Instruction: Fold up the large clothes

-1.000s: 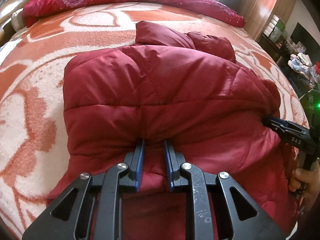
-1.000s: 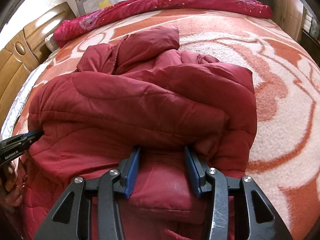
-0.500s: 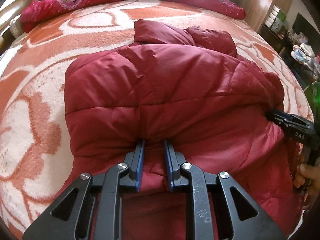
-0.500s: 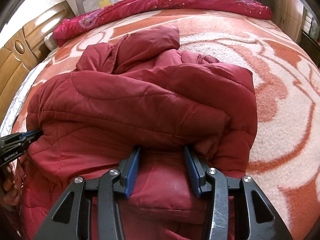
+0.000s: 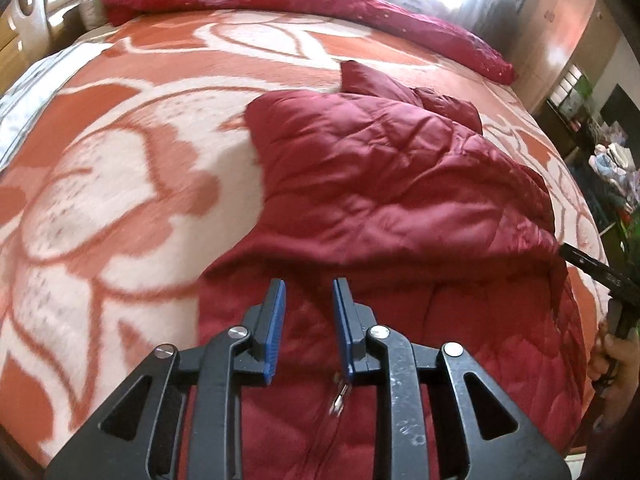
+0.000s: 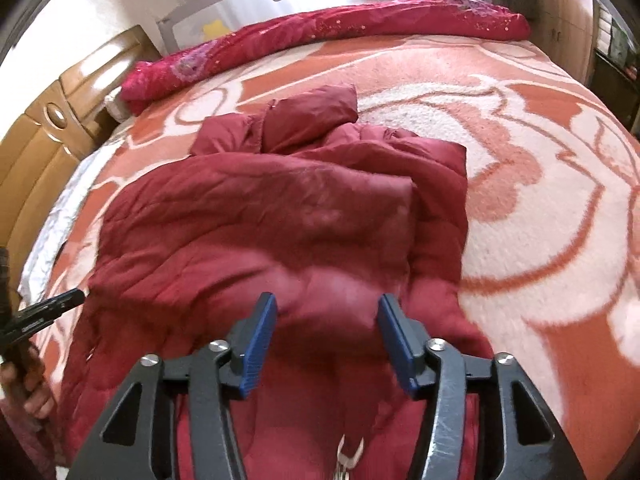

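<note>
- The left gripper (image 5: 308, 284) has let go: its blue-padded fingers (image 5: 276, 320) stand a narrow gap apart and are opening, hovering over the red padded jacket (image 5: 380, 184) with no cloth between them.
- The right gripper (image 6: 326, 300) is released too; its fingers (image 6: 258, 340) stand wider and are opening, poised above the jacket's near fold with nothing pinched.
- The jacket lies folded over on itself near the front edge of the bed (image 5: 120, 160), its collar end toward the far side.
- Each gripper shows in the other's view only as a dark tip at the frame edge, with part of a hand (image 5: 612, 356) below it.
- A metal zipper pull (image 5: 340, 394) under the left gripper is blurred; the jacket's nearest edge is cut off by the gripper bodies.
- The bed carries an orange-and-cream flowered blanket; a rolled crimson quilt (image 6: 320, 32) lies along its far edge, a wooden headboard (image 6: 48, 140) stands at left, and wooden wardrobes (image 5: 560, 28) at right.
</note>
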